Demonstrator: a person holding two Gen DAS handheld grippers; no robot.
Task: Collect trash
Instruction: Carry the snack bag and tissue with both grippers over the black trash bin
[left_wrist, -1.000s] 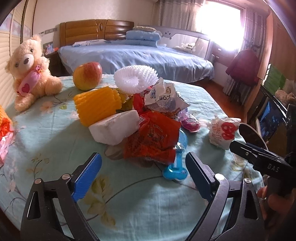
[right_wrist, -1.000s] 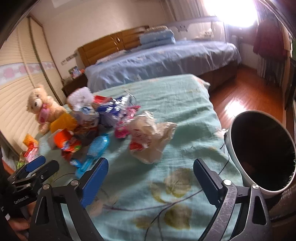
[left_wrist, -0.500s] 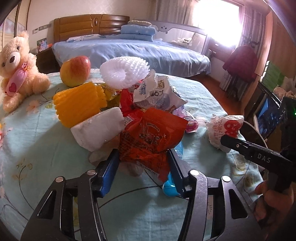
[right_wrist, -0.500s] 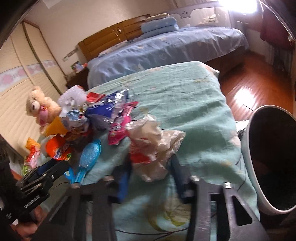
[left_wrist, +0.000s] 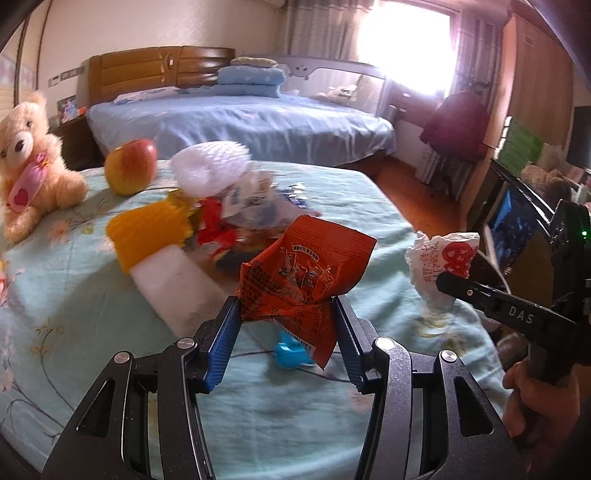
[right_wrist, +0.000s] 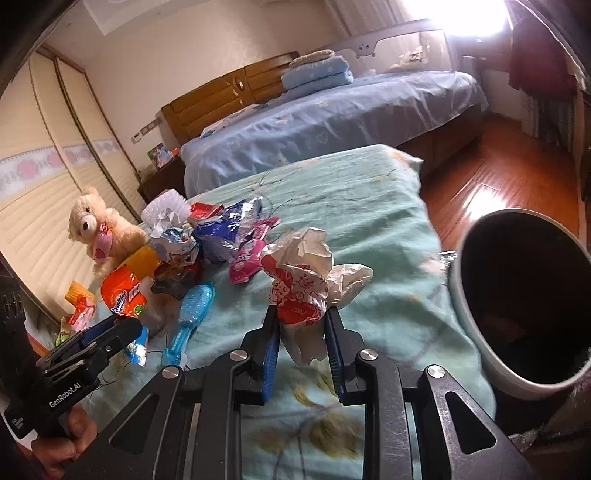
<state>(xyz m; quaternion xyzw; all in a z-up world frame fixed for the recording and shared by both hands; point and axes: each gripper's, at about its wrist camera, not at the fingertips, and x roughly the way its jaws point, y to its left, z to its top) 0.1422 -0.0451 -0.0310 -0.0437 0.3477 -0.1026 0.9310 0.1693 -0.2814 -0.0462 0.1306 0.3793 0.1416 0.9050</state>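
A second ago both my jaws gaped over the table; now my left gripper (left_wrist: 286, 321) pinches the crinkled orange snack packet (left_wrist: 303, 269) and my right gripper (right_wrist: 301, 332) the crumpled red-and-white wrapper (right_wrist: 306, 273) (lifted slightly), ready for the dark round bin (right_wrist: 524, 306) beside the table.
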